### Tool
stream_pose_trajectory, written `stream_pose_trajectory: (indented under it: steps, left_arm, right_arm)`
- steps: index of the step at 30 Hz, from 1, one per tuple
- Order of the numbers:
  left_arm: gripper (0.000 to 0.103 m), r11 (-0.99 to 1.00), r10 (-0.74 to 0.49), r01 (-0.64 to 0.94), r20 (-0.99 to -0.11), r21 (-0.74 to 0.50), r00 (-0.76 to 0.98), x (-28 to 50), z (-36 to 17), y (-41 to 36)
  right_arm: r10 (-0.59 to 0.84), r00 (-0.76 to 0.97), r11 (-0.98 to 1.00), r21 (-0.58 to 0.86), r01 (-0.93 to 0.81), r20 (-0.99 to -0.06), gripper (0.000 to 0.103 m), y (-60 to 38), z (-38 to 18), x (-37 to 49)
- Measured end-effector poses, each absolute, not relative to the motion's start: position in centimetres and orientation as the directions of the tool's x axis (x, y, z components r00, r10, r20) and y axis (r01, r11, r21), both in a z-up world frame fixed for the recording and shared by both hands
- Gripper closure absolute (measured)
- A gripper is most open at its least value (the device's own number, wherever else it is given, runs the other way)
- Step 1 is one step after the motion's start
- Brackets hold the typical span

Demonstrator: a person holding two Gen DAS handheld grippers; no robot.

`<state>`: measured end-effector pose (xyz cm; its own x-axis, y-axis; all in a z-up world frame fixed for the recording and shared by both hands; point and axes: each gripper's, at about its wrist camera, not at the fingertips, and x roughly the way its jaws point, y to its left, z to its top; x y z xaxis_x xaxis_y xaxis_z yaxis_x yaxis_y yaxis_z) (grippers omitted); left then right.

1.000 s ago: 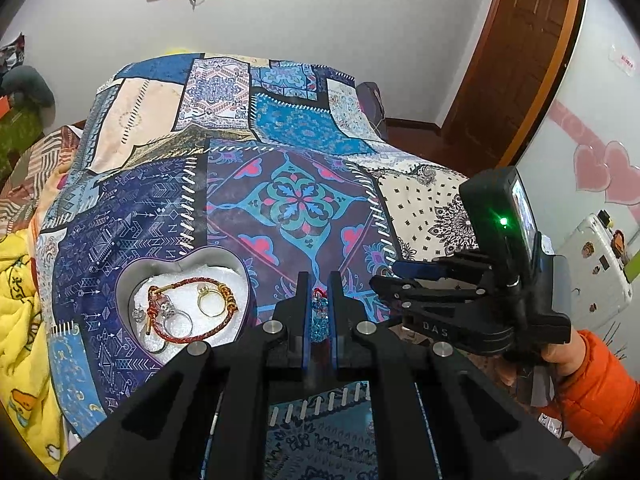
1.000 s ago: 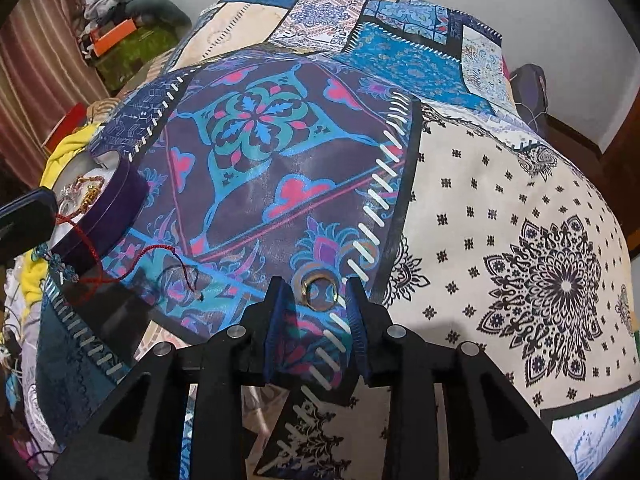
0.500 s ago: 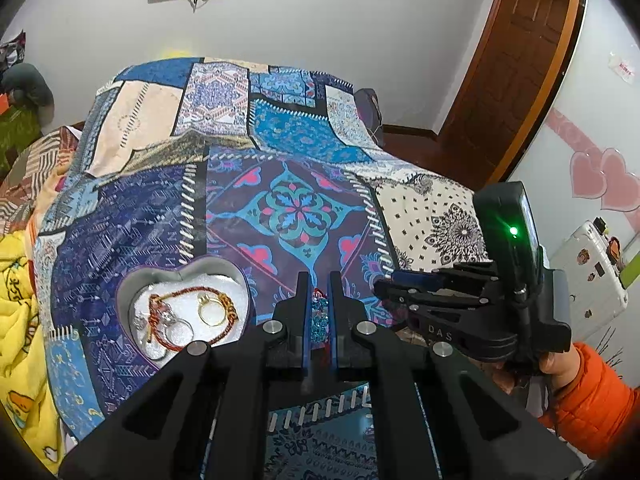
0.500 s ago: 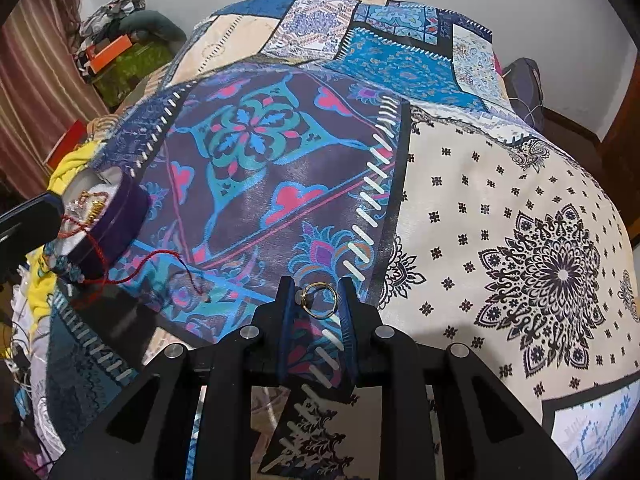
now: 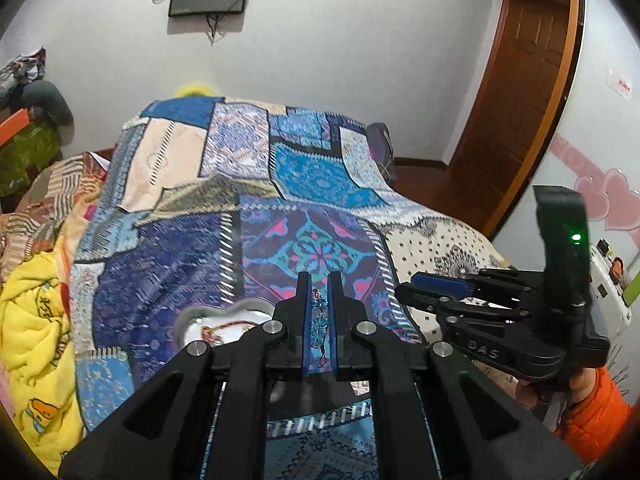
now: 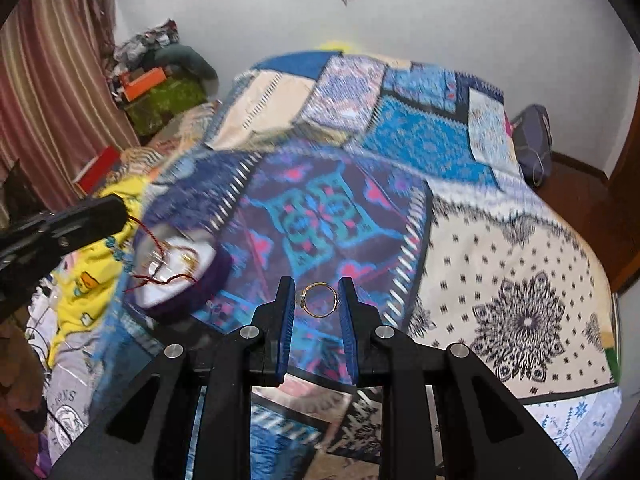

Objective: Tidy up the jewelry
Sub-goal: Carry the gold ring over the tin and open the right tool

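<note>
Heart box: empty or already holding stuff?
Not empty. The box holds a red cord and at least one gold ring on its white lining; the right wrist view shows them, though blurred. Exact count: cannot tell.

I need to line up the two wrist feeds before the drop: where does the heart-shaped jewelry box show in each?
Left wrist: the heart-shaped jewelry box sits low and left of centre, partly hidden behind the left tongs.
Right wrist: the box lies at the left, just beyond and left of the right tongs.
Shared landmark: the teal-and-pink flower medallion on the bedspread, just beyond the box.
</note>
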<state>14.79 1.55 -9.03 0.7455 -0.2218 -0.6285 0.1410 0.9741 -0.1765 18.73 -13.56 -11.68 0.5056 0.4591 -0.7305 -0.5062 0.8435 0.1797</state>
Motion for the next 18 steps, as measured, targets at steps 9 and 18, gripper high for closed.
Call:
stream_pose_trajectory:
  steps: [9,18]
  left_arm:
    - [0.097,0.981,-0.183,0.106,-0.583,-0.164,0.792,13.9,-6.7,4.0]
    - [0.097,0.984,-0.162,0.081,-0.587,-0.161,0.793,14.2,-7.0,5.9]
  right_arm:
    - [0.522,0.520,0.809,0.200,-0.552,-0.676,0.084,-11.5,-9.2,18.0]
    - [0.569,0.489,0.770,0.220,-0.599,-0.661,0.084,-8.7,-9.1,17.7]
